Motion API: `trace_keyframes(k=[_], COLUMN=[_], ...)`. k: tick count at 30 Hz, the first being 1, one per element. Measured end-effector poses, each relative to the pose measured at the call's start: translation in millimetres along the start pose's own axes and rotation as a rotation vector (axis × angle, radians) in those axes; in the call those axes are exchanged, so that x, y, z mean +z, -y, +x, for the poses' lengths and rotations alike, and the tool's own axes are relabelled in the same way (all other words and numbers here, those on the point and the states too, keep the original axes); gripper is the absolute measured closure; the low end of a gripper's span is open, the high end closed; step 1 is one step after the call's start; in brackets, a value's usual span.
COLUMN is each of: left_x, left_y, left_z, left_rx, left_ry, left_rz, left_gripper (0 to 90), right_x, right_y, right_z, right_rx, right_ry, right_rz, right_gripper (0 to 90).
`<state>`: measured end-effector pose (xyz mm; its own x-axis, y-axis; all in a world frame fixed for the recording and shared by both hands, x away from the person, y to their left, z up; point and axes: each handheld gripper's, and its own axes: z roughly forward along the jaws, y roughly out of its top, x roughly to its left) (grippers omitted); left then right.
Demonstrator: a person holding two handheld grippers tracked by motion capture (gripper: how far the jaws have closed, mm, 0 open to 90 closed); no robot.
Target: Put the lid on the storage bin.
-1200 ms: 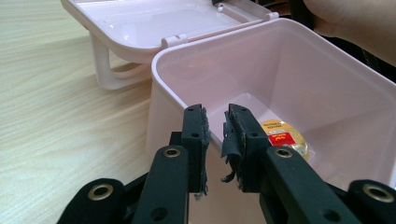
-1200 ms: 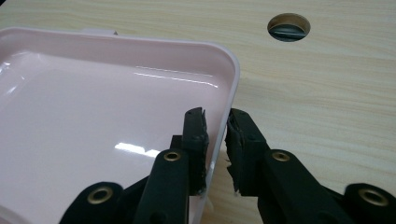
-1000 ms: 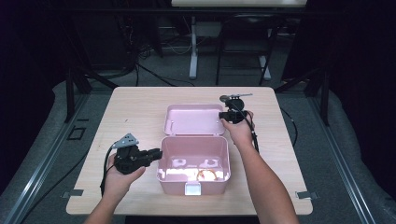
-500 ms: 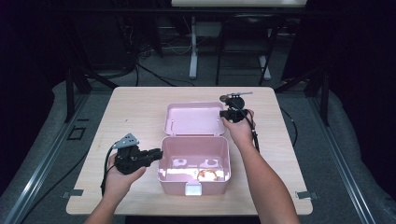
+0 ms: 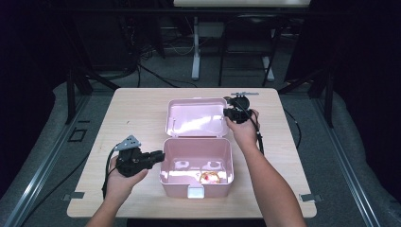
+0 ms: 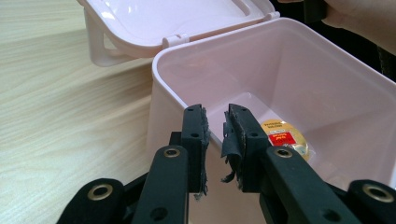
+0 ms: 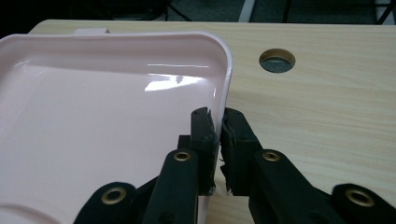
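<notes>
A pink plastic box (image 5: 196, 187) stands open at the table's near middle, its lid (image 5: 196, 118) laid back flat behind it. A round yellow packet with a red label (image 6: 282, 137) lies on the box floor (image 5: 210, 177). My left gripper (image 5: 160, 156) is at the box's left side. In the left gripper view its jaws straddle the rim of that wall (image 6: 175, 88) and are shut on it (image 6: 215, 133). My right gripper (image 5: 230, 113) is at the lid's right edge, and its jaws pinch the lid's raised rim (image 7: 224, 79) between them (image 7: 218, 135).
The wooden table (image 5: 137, 118) has bare room left and right of the box. A round cable hole (image 7: 277, 60) sits in the tabletop beyond the lid's corner. Cables trail from both grippers. Dark floor, stands and cables lie behind the table.
</notes>
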<state>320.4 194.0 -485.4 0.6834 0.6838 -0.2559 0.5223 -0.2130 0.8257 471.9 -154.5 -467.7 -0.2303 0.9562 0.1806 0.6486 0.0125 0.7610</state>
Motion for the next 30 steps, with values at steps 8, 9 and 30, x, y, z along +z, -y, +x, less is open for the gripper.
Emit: trace_keyframes(k=[8,9,30], left_x=[0.0,0.0,0.2], left_y=[0.2,0.2,0.4], left_z=[0.6,0.5,0.4], left_rx=[-0.001,-0.002,-0.014], left_ry=[0.002,0.002,0.001], left_rz=[-0.001,-0.001,-0.003], left_gripper=[76.8,76.8,76.7], right_x=[-10.0,-11.3,-44.8], right_y=[-3.3,-3.9,-8.0], right_z=[2.3,2.7,7.4], right_rx=[-0.012,-0.008,-0.024], right_ry=[-0.004,-0.008,-0.041], right_rz=[-0.049,-0.053,-0.139], right_gripper=[84.9,85.1,86.8])
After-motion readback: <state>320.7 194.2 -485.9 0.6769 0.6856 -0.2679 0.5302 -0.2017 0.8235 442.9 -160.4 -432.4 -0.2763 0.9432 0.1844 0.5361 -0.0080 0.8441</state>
